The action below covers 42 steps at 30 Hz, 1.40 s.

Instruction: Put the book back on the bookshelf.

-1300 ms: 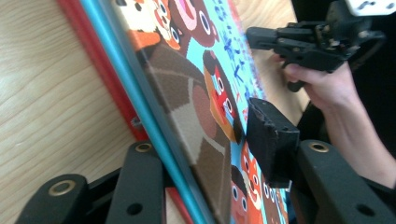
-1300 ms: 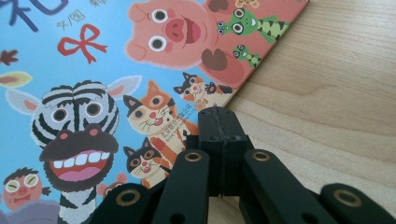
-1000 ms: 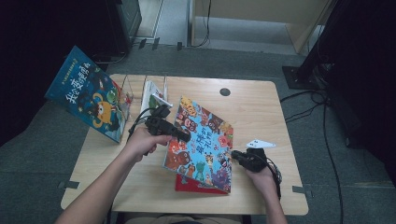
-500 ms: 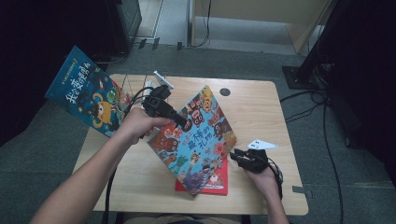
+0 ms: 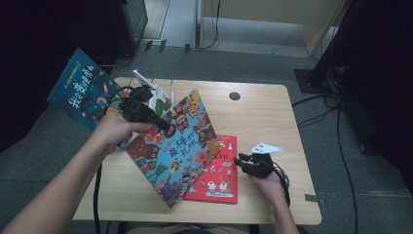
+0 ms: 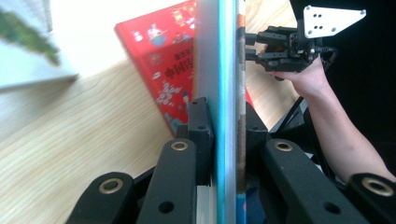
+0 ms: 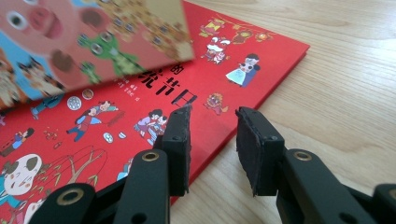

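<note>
The colourful book (image 5: 178,146) is tilting up over the red book (image 5: 216,170) near the table's (image 5: 263,112) front edge, clamped in the left gripper (image 5: 163,124). The right gripper (image 5: 239,162) is hovering at the red book's right edge, its jaws just opening with nothing between them.

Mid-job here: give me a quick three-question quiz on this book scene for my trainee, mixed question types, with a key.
1. True or false: the left gripper is shut on the colourful picture book.
2. Multiple choice: where does the red book lie? A) flat on the table, partly under the tilted book; B) upright in the rack; C) between the right gripper's fingers.
3. Short answer: what stands between the fingers of the right gripper?

Key:
1. True; the left gripper view shows the book's edge clamped.
2. A.
3. Nothing; its jaws have just been opening and stand at the red book's edge, gripping nothing.
</note>
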Each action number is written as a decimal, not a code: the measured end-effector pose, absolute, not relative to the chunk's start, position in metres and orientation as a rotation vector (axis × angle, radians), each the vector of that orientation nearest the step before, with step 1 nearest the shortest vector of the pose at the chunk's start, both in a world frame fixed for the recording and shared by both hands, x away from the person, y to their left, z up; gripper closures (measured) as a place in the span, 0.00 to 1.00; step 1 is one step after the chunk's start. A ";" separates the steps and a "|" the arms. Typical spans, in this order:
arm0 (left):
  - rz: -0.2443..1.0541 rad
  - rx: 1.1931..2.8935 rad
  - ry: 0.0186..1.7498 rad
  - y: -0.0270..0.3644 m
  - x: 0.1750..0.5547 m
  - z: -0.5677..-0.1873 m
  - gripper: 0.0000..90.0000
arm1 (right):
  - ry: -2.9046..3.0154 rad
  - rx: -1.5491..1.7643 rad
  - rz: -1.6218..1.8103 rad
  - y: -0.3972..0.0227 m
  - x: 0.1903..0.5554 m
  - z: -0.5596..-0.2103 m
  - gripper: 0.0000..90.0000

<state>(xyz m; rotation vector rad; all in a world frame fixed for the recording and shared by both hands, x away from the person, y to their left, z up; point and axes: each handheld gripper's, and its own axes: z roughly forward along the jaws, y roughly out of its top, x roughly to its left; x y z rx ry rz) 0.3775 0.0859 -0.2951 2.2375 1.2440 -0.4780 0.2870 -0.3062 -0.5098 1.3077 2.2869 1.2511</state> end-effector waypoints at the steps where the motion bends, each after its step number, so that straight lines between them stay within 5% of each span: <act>1: -0.469 2.225 1.257 0.092 0.375 -0.294 0.90 | 2.290 1.303 1.249 -0.305 0.288 -0.510 0.73; 22: -0.406 2.013 1.437 0.208 0.335 -0.287 0.90 | 2.291 1.315 1.233 -0.302 0.296 -0.516 0.68; 42: -0.365 1.930 1.543 0.266 0.319 -0.277 0.89 | 2.277 1.324 1.250 -0.302 0.299 -0.518 0.66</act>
